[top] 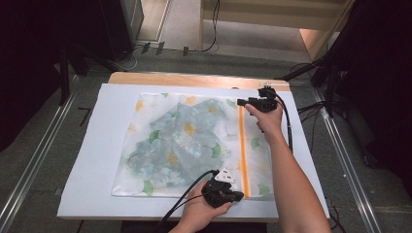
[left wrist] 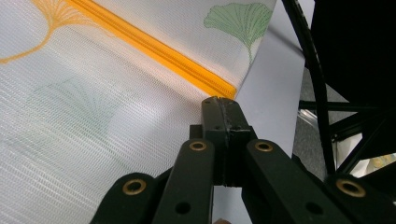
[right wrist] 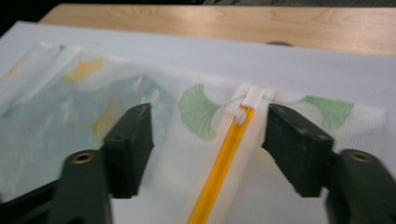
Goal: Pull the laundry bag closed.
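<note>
A white mesh bag (top: 184,141) printed with ginkgo leaves lies flat on a white sheet, with a pale blue-green floral cloth inside it. An orange zipper (top: 241,145) runs from its far edge to its near edge. My left gripper (top: 238,195) is at the bag's near edge beside the zipper's end (left wrist: 224,88). In the left gripper view this gripper (left wrist: 224,109) is shut on the bag's hem. My right gripper (top: 240,102) is at the far edge. In its own view it (right wrist: 210,126) stands open, one jaw on each side of the white zipper pull (right wrist: 252,98).
The white sheet (top: 97,145) covers most of a wooden table (top: 194,79), whose bare strip shows at the far edge. Black stands and cables (top: 335,77) crowd the floor to the right, and grey floor with rails lies to the left.
</note>
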